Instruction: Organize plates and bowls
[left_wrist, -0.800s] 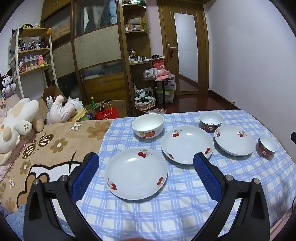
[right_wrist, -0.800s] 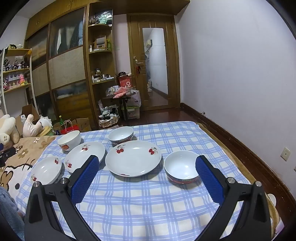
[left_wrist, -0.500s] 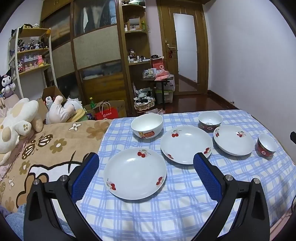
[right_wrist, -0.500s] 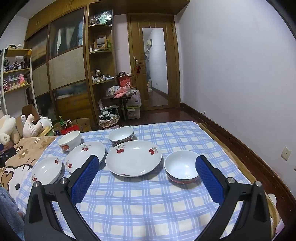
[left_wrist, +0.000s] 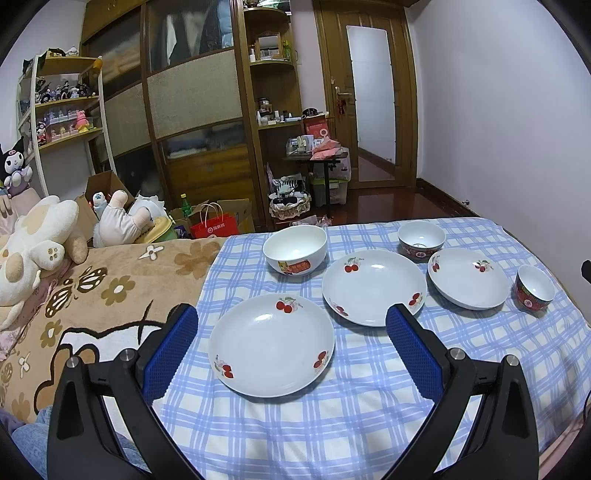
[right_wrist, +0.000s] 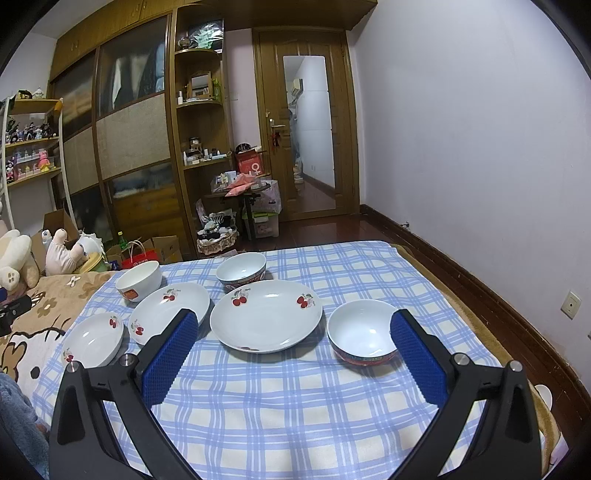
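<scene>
Both grippers hover over the near edge of the checked cloth (left_wrist: 369, 424) with nothing between their blue pads: the left gripper (left_wrist: 290, 328) stands fully spread, framing the nearest cherry plate (left_wrist: 271, 343) at twelve o'clock, and the right gripper (right_wrist: 293, 332) is equally wide and empty, with the red-rimmed bowl (right_wrist: 360, 334) just inside its right pad at one o'clock. Nothing is stacked yet, so the step in hand looks like a first pick. For the plate, it seems best to come in low, slip one pad under the near rim and pinch the lip, since glazed ware on soft bedding can tip or slide. Beyond lie the middle plate (left_wrist: 373, 290) at one o'clock and a third plate (left_wrist: 467, 282) at two o'clock, close together, with the white bowl (left_wrist: 294, 249) at twelve o'clock and a small patterned bowl (left_wrist: 421, 240) at the far edge, so lifting straight up before moving sideways should avoid clinking neighbours.
</scene>
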